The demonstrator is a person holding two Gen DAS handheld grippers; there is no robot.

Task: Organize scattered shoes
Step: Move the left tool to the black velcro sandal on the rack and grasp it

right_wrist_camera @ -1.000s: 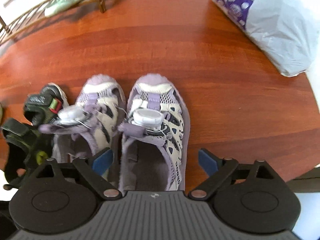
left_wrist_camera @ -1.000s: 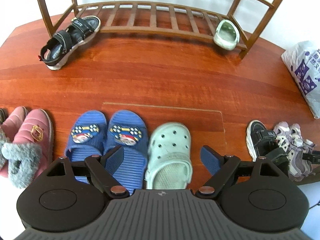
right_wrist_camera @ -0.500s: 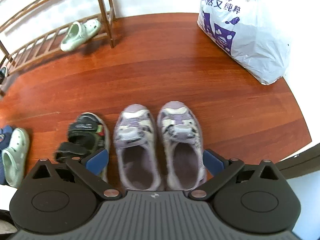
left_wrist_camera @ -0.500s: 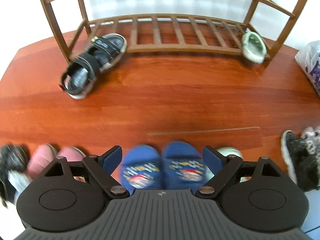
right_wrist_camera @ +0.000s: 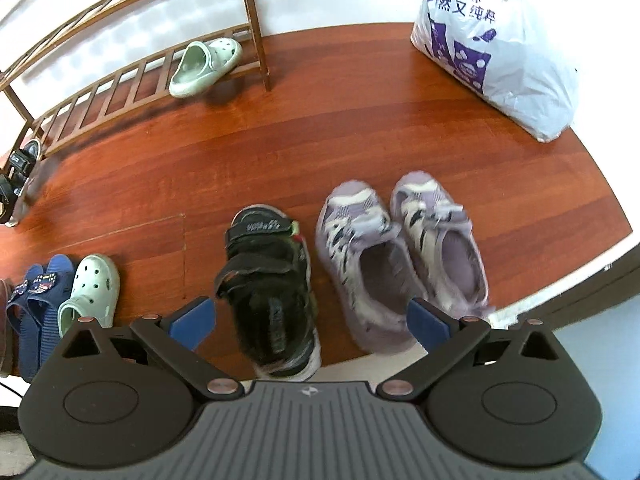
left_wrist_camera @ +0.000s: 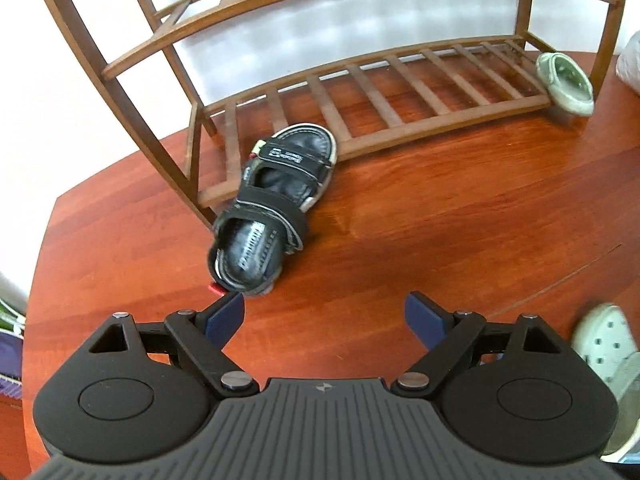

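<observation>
Left gripper (left_wrist_camera: 324, 316) agape, empty, just short of black sandal (left_wrist_camera: 272, 204); right gripper (right_wrist_camera: 310, 318) likewise spread. Sandal propped on shoe rack (left_wrist_camera: 400, 112) front rail, seemingly tilted. Best to straddle the heel squarely, clamp, lift clear of rail.

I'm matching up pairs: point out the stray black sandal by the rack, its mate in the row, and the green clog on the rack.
stray black sandal (left_wrist_camera: 267, 211), left wrist view, middle strap.
mate (right_wrist_camera: 269, 280), right wrist view, ankle strap.
green clog (right_wrist_camera: 204, 66), right wrist view, footbed.
</observation>
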